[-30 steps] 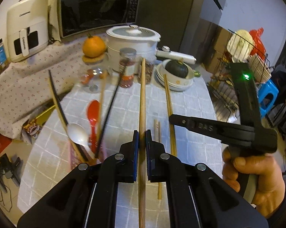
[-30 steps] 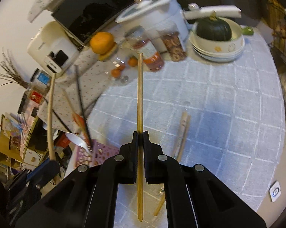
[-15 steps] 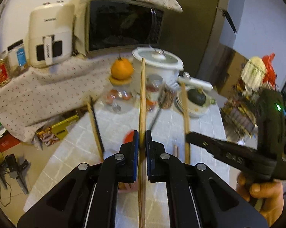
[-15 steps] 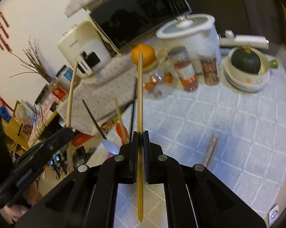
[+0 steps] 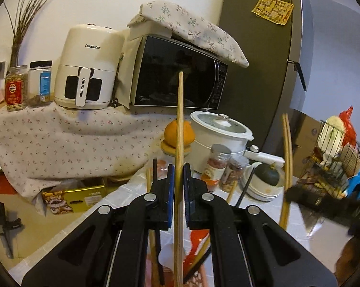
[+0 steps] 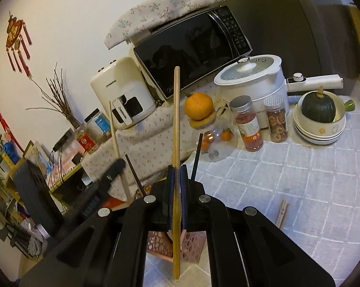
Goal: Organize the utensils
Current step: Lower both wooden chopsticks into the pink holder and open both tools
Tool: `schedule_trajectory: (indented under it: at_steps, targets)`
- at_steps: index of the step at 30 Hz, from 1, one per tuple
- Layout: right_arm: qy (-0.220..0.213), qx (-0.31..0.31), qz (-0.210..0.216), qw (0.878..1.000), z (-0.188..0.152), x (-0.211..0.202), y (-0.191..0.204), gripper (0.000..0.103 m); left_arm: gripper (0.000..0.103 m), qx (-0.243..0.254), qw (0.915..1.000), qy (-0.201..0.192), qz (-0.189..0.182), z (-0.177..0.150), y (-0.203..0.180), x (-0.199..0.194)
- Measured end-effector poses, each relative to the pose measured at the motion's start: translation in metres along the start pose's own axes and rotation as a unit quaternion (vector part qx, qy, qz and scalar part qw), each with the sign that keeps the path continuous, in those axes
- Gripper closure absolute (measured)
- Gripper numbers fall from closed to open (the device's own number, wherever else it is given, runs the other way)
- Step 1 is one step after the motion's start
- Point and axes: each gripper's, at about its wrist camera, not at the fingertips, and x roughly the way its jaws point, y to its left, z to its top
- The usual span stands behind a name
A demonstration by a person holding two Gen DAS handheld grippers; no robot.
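My left gripper (image 5: 178,167) is shut on a pale wooden chopstick (image 5: 180,124) that points up and away, its lower end over a white spoon (image 5: 168,256) and a red spoon (image 5: 196,239) standing in the holder. My right gripper (image 6: 177,167) is shut on a second wooden chopstick (image 6: 176,119), directly above the pink perforated utensil holder (image 6: 191,246). Black chopsticks (image 6: 196,155) stick up out of that holder. Each view shows the other gripper beside it: the right gripper (image 5: 292,195) with its blurred stick (image 5: 286,157), the left gripper (image 6: 119,165) with its stick (image 6: 115,134).
On the checked tablecloth (image 6: 299,179) stand two spice jars (image 6: 248,124), a glass jar topped by an orange (image 6: 199,105), a white cooker (image 6: 251,81) and bowls holding a green squash (image 6: 318,107). A small wooden piece (image 6: 282,212) lies on the cloth. A microwave (image 5: 177,79) and air fryer (image 5: 89,67) sit behind.
Both grippers have tilted upward, so the counter and wall fill the views. The left gripper has moved over the holder's spoons; the right gripper has shifted over the pink holder. Both grips are unchanged.
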Motion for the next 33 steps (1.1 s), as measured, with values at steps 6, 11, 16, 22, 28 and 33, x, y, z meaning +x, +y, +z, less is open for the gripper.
schedule_trajectory:
  at_steps: [6, 11, 16, 22, 28, 33]
  targets:
    - [-0.014, -0.018, -0.010, 1.000, -0.007, 0.007, 0.004, 0.098, 0.094, 0.034, 0.9990, 0.010, 0.027, -0.024, -0.009, 0.007]
    - [-0.016, -0.021, -0.012, 1.000, -0.014, 0.017, 0.008, 0.098, 0.081, 0.019, 0.9961, 0.078, 0.037, -0.022, -0.007, 0.003]
    - [-0.037, -0.027, -0.002, 0.999, -0.016, 0.024, 0.024, 0.098, 0.061, -0.009, 0.9854, 0.148, 0.084, -0.003, 0.006, -0.008]
    - [-0.058, -0.061, -0.004, 0.996, -0.025, 0.041, 0.047, 0.098, 0.047, -0.034, 0.9667, 0.209, 0.145, 0.006, 0.036, -0.013]
    - [-0.035, -0.103, -0.018, 0.994, -0.043, 0.057, 0.058, 0.093, 0.046, -0.035, 0.9588, 0.239, 0.150, -0.001, 0.042, -0.015]
    - [-0.004, -0.095, -0.031, 0.995, -0.041, 0.052, 0.054, 0.093, 0.043, -0.014, 0.9590, 0.237, 0.155, 0.001, 0.032, -0.018]
